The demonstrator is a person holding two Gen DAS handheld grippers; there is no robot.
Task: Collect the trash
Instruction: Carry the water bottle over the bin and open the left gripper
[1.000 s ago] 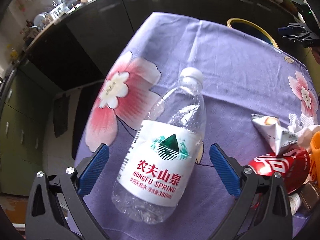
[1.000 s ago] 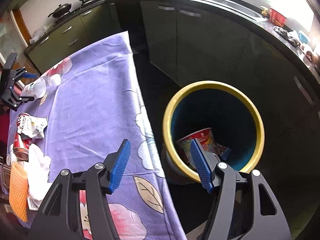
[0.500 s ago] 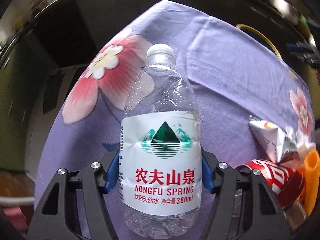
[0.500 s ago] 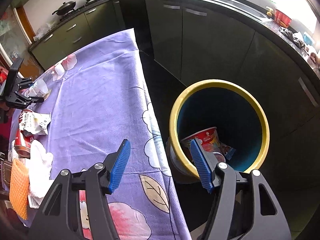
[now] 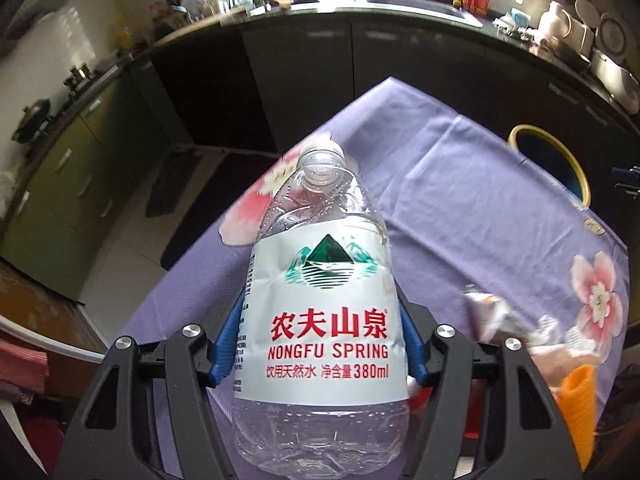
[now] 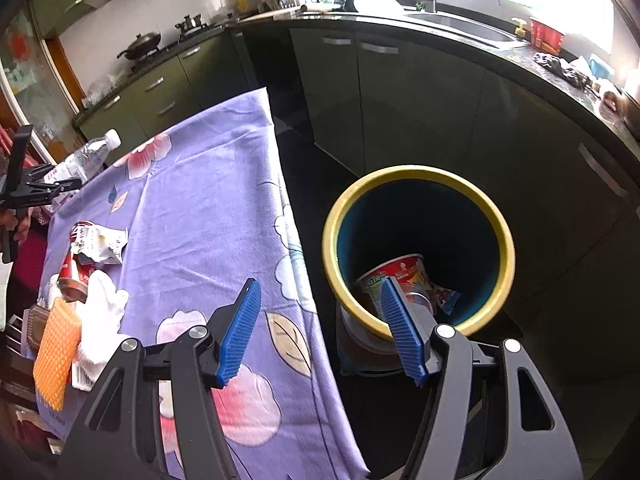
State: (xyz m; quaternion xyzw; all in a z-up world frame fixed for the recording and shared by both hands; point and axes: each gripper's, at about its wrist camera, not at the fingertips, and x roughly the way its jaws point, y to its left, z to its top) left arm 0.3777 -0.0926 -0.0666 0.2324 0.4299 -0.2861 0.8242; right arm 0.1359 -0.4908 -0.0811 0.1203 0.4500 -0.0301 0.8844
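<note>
Currently: left gripper [image 5: 322, 350] clamped on Nongfu Spring bottle [image 5: 320, 320]; right gripper [image 6: 320, 328] agape, empty; thin plastic may buckle, slip before bin [image 6: 418, 246].

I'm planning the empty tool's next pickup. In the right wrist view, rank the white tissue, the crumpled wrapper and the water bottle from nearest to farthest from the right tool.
1. White tissue, just left of the right tool.
2. Crumpled wrapper, farther up the cloth.
3. Water bottle, at the far corner, held in the left tool.

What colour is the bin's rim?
Yellow, with a dark blue inside; the bin shows best in the right wrist view.
</note>
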